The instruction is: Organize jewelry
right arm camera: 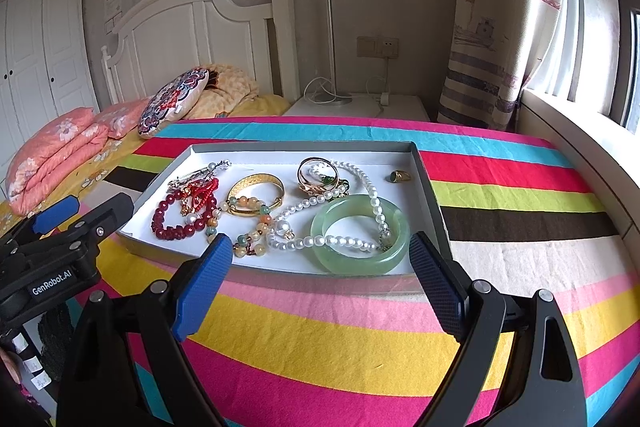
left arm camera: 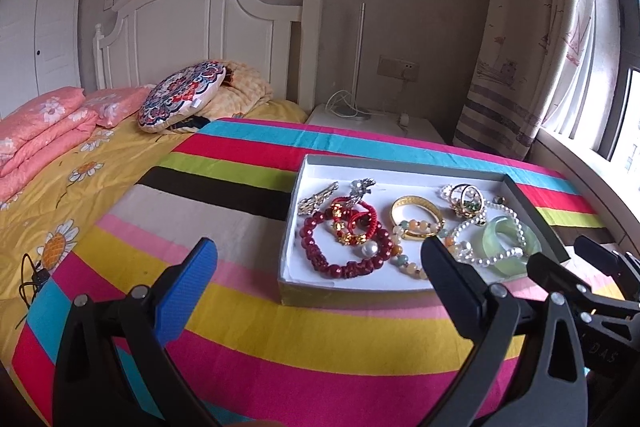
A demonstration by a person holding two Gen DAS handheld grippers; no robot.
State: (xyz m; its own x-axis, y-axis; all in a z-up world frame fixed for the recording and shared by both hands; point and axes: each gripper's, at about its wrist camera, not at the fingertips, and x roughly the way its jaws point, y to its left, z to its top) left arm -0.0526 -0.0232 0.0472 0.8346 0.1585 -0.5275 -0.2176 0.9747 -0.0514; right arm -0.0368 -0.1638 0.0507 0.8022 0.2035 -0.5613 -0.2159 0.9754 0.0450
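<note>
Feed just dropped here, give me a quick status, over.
Left gripper and right gripper open, empty. Jewelry tangled in tray; pearl necklace across jade bangle. Nothing blocking.

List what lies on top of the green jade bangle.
A pearl necklace drapes across the green jade bangle inside the white tray. Whatever lies beneath the bangle is covered.

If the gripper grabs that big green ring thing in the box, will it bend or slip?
The green bangle looks like a thick, glossy solid ring, so it probably won't bend and may slip on the pads. The pearl necklace lies across it, so it would likely drag along. It may be breakable if dropped.
</note>
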